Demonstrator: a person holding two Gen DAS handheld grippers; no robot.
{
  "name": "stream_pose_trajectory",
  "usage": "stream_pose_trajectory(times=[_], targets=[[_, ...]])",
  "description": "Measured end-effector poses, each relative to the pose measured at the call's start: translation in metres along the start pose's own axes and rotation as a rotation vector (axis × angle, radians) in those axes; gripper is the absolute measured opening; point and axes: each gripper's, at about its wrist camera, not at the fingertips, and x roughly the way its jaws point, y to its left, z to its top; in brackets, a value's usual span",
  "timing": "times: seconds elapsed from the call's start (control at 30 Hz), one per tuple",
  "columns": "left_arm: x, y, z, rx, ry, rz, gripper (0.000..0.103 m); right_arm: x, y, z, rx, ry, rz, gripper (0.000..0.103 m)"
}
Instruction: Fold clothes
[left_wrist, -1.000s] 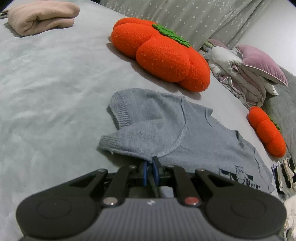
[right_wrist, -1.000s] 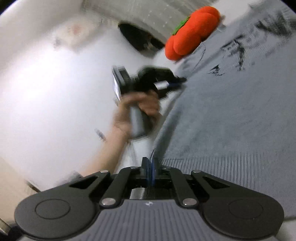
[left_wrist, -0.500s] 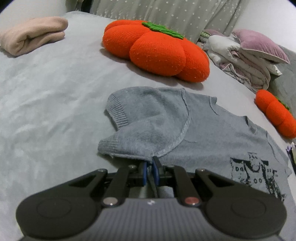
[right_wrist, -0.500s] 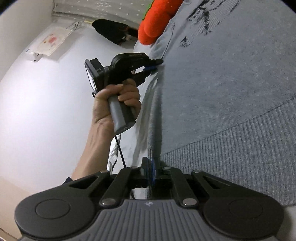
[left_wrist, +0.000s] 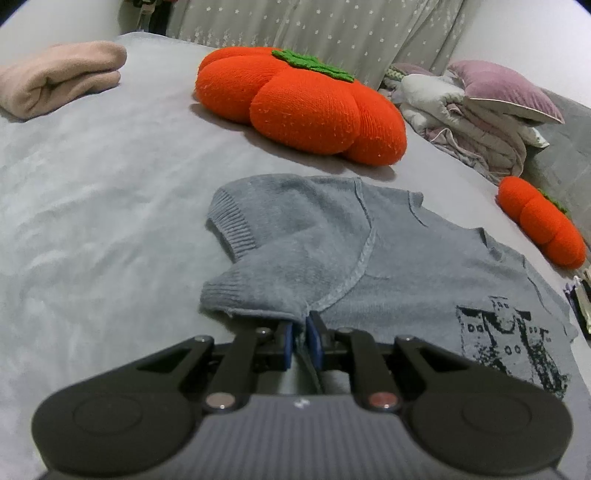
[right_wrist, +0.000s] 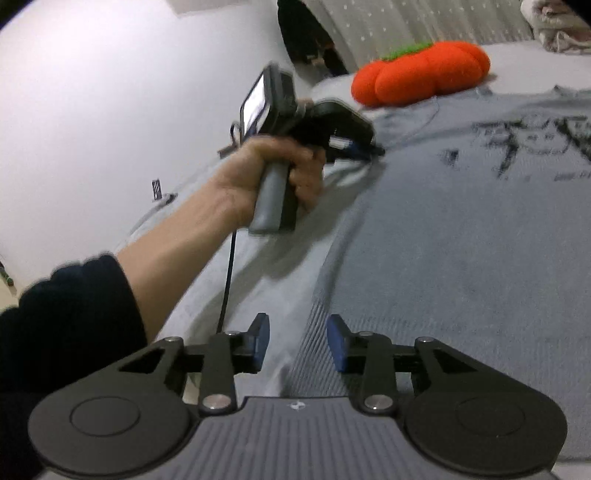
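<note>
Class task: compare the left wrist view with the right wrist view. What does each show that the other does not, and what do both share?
Only the left wrist view shows the folded pink garment, the small orange pumpkin cushion and the left gripper shut on fabric. Only the right wrist view shows the person's left hand and the open right gripper. Both share the grey knitted sweater, the large orange pumpkin cushion and the grey bed cover.

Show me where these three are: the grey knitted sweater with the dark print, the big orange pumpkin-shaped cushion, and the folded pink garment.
Grey knitted sweater (left_wrist: 399, 254): left wrist view, on the chest.
Big orange pumpkin-shaped cushion (left_wrist: 306, 110): left wrist view, on its front lobe.
Folded pink garment (left_wrist: 59, 77): left wrist view, on the top fold.
</note>
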Motion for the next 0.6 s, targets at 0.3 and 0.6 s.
stream_pose_trajectory(times=[0.3,0.6], targets=[[0.000,0.001,-0.001,-0.011,-0.005,0.000,0.012,0.011,-0.002,-0.007,-0.323,0.045,-0.288,0.019],[0.000,0.007,-0.002,-0.037,-0.008,-0.021,0.013,-0.008,-0.021,-0.007,-0.333,0.052,-0.334,0.017]])
